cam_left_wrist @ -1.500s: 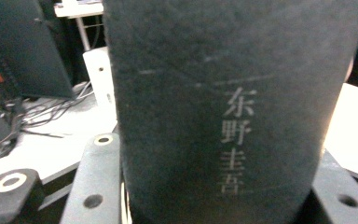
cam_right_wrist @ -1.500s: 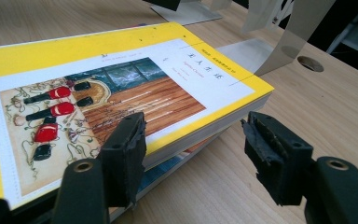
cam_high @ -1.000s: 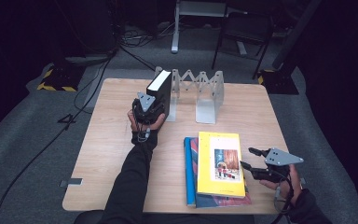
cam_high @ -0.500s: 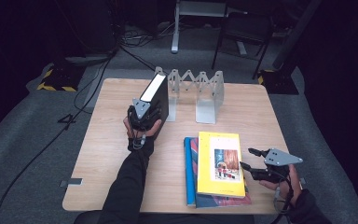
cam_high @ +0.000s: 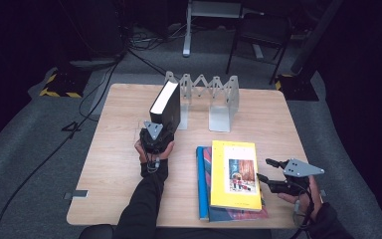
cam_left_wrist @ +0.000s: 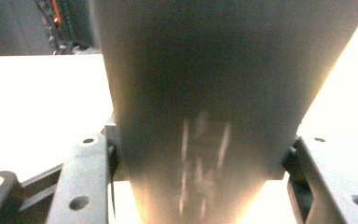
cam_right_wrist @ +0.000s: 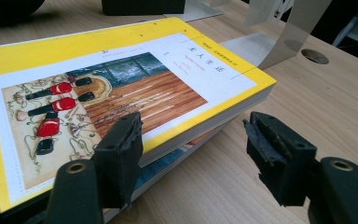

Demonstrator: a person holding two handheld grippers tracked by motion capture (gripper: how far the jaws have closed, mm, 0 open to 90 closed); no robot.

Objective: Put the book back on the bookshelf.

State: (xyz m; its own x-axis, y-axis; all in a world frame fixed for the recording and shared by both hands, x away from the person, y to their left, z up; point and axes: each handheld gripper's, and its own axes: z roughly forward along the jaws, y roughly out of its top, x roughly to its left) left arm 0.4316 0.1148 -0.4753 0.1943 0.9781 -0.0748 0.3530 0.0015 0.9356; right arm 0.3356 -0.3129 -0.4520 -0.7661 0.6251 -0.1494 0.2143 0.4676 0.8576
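The left claw (cam_high: pixel 158 133) pinches one black book (cam_high: pixel 166 105) standing on edge, its long axis running straight ahead of the claw toward the metal rack (cam_high: pixel 206 94). The right claw (cam_high: pixel 268 174) is spread, just beside two stacked books (cam_high: pixel 233 174).

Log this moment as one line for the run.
left gripper: shut on black book, tilted by rack | right gripper: open, beside yellow book | table
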